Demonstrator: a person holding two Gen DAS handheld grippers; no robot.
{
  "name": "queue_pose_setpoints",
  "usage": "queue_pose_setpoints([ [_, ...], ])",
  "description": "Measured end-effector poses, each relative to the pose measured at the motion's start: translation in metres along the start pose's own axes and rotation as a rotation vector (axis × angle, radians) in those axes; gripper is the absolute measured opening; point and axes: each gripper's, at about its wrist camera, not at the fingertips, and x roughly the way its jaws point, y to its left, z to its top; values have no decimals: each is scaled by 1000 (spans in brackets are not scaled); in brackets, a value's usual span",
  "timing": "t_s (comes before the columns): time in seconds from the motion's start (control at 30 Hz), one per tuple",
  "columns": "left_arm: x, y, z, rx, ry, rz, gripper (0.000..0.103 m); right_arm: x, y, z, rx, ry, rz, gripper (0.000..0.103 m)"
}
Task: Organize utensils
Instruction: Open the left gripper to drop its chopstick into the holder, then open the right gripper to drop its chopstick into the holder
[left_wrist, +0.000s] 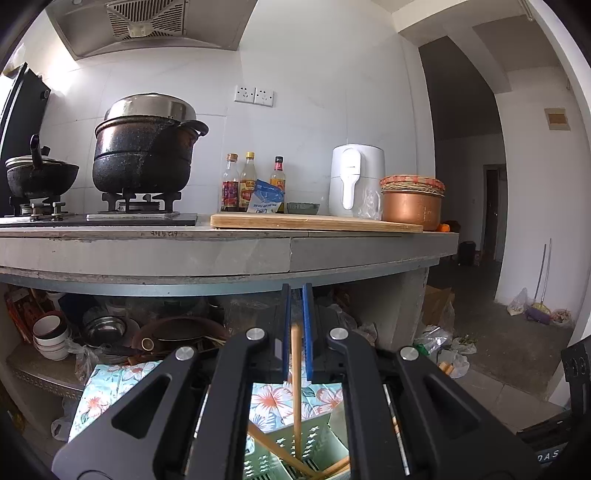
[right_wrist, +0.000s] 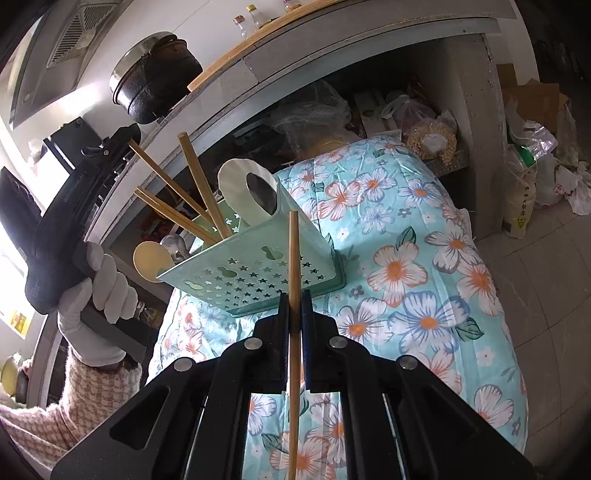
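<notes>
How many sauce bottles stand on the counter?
3, in a row by the wall: left bottle, middle bottle, right bottle. A blue packet overlaps two; others may hide behind it.

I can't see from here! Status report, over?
Left gripper shut on wooden chopstick. Right gripper shut on another chopstick. Mint-green star-holed plastic utensil holder ahead, nothing blocking.

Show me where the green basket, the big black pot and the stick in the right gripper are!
green basket (right_wrist: 258, 273): right wrist view, on its star-holed front wall.
big black pot (left_wrist: 142, 155): left wrist view, on its dark side.
stick (right_wrist: 294, 258): right wrist view, on the shaft above the right gripper (right_wrist: 295, 295).
</notes>
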Motion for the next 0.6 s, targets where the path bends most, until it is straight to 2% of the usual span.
queue_pose_setpoints([
  [0.37, -51, 13, 12, -35, -71, 4, 34, -25, 28, 7, -63, -63, 15, 6],
  [0.6, -84, 32, 9, -96, -35, -20, 48, -65, 74, 46, -183, -198, 70, 6],
])
